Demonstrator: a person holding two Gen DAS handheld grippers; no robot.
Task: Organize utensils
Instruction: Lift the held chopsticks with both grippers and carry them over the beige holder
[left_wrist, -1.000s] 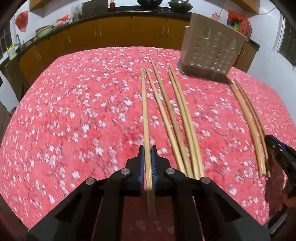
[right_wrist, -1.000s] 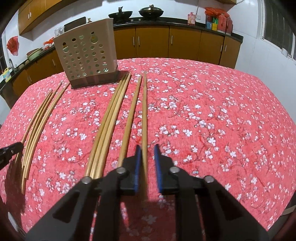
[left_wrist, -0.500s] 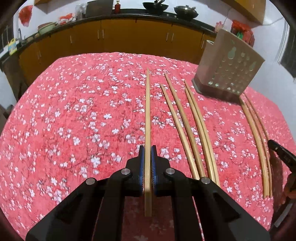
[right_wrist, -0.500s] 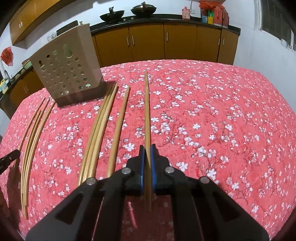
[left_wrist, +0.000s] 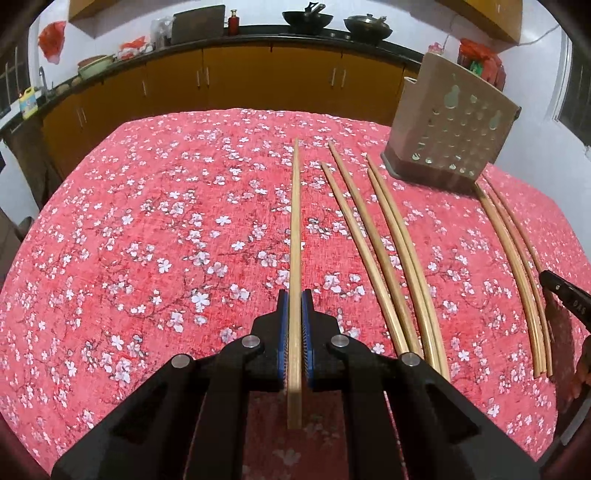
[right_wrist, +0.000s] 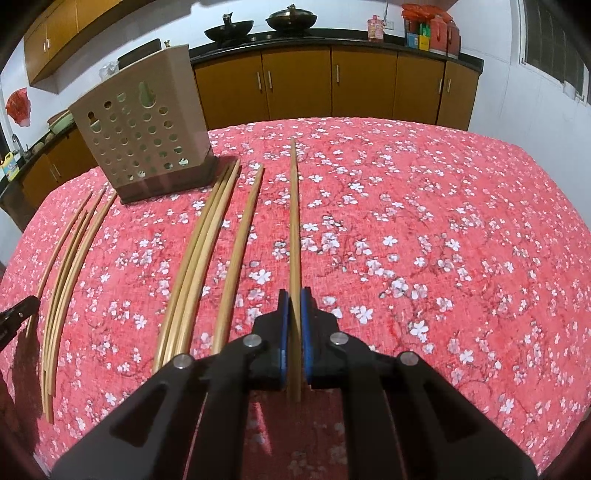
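My left gripper (left_wrist: 295, 295) is shut on a long bamboo chopstick (left_wrist: 295, 221), held lifted and pointing away over the red floral tablecloth (left_wrist: 147, 240). My right gripper (right_wrist: 294, 293) is shut on another bamboo chopstick (right_wrist: 294, 214), also lifted. Several more chopsticks (left_wrist: 384, 251) lie on the cloth to the right of the left gripper, and a further bundle (left_wrist: 513, 251) lies far right. In the right wrist view those groups (right_wrist: 199, 254) (right_wrist: 66, 266) lie to the left. A beige perforated utensil holder (left_wrist: 450, 129) (right_wrist: 142, 129) stands upright at the far side.
Brown kitchen cabinets (right_wrist: 332, 85) with a dark counter run behind the table, carrying woks (left_wrist: 365, 26) and bottles. The other gripper's tip shows at the right edge of the left wrist view (left_wrist: 565, 295) and at the left edge of the right wrist view (right_wrist: 18, 314).
My right gripper closed on its chopstick, which was loose between open jaws a second ago. Both grippers have lifted their chopsticks off the cloth and risen; the holder now appears farther away.
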